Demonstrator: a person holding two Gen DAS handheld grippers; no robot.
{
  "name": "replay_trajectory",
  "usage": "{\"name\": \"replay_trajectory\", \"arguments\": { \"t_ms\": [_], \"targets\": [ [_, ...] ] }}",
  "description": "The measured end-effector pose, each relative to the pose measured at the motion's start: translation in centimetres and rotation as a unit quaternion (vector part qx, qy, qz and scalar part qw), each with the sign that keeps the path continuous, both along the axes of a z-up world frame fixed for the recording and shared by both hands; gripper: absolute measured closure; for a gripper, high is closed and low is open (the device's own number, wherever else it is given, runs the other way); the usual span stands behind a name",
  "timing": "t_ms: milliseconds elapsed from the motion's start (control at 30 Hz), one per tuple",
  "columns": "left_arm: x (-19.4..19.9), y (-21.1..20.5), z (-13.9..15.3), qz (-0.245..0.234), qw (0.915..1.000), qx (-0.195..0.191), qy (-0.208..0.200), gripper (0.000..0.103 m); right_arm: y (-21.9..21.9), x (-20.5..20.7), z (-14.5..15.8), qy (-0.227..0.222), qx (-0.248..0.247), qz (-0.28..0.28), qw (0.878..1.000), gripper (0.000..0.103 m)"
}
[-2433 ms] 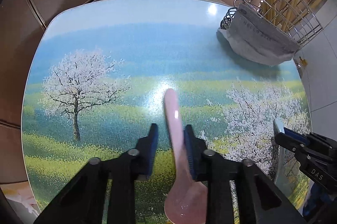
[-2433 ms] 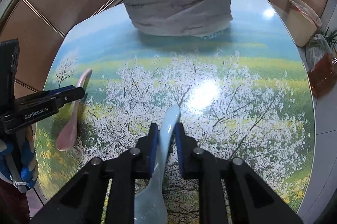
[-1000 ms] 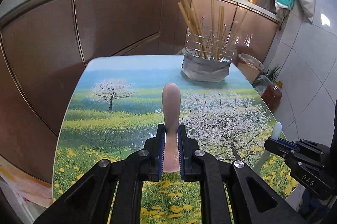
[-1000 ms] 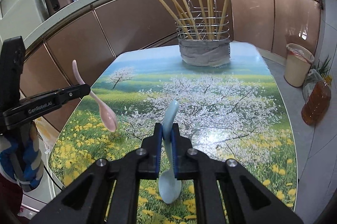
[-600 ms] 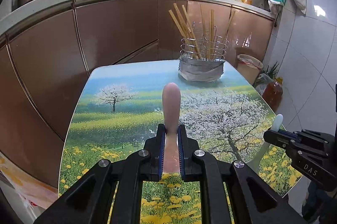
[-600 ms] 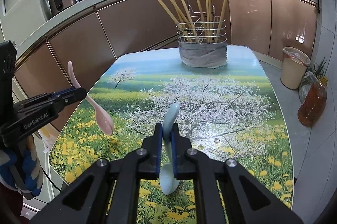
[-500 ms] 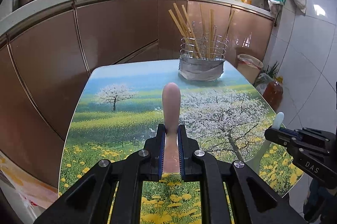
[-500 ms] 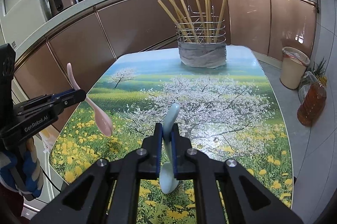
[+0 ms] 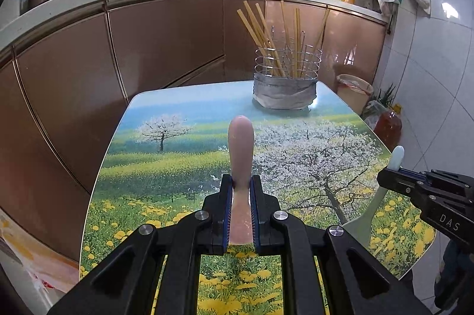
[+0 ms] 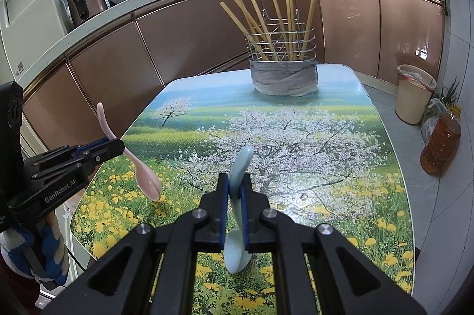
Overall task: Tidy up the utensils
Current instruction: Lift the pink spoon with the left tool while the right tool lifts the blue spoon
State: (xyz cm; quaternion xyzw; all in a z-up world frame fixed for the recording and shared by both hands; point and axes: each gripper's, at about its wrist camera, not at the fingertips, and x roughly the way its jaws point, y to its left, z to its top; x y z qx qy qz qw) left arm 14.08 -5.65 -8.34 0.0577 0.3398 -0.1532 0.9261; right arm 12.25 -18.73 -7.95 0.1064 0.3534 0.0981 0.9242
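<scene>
My left gripper [image 9: 240,189] is shut on a pink spoon [image 9: 240,146], handle pointing forward, held in the air above the table. In the right wrist view that pink spoon [image 10: 142,170] hangs bowl down from the left gripper [image 10: 114,146] at the left. My right gripper [image 10: 234,187] is shut on a pale blue spoon [image 10: 240,164], its bowl hanging below the pads. The left wrist view shows the blue spoon [image 9: 395,158] and right gripper [image 9: 385,180] at the right edge. A wire utensil holder [image 9: 286,78] [image 10: 283,63] with several chopsticks stands at the table's far end.
The table [image 10: 311,137] carries a printed landscape of blossom trees and yellow flowers. Copper-coloured cabinets [image 9: 166,42] curve behind it. On the floor to the right are a beige bin [image 10: 414,93] and an oil bottle [image 10: 441,143]. A gloved hand [image 10: 44,252] holds the left gripper.
Both spoons have been lifted off the table and both grippers pulled back from the holder. Over the last second the left gripper drifted a little; the right kept still.
</scene>
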Motion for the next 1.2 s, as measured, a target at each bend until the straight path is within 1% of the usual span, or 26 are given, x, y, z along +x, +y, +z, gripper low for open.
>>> {"name": "replay_trajectory", "arguments": {
  "t_ms": [200,367,667,933,1200],
  "targets": [
    [0.2,-0.2,0.0,0.006,1.0000,-0.001,-0.007,0.092,0.1,0.4,-0.2,-0.001,0.005,0.009,1.000,0.096],
    [0.6,-0.1,0.2,0.011,0.9999,-0.002,-0.010,0.092,0.2,0.7,-0.2,-0.002,0.000,0.018,1.000,0.096],
    [2.0,-0.2,0.2,0.022,0.9997,-0.005,-0.004,0.092,0.2,1.7,-0.3,-0.005,-0.007,0.025,1.000,0.096],
    [2.4,-0.9,1.1,0.029,0.9995,0.006,-0.015,0.092,-0.2,2.3,0.5,-0.019,-0.010,0.028,0.999,0.096],
    [2.7,-1.7,1.8,0.026,0.9993,0.014,-0.023,0.092,-0.6,2.3,1.7,-0.039,-0.010,0.034,0.999,0.096]
  ]
}}
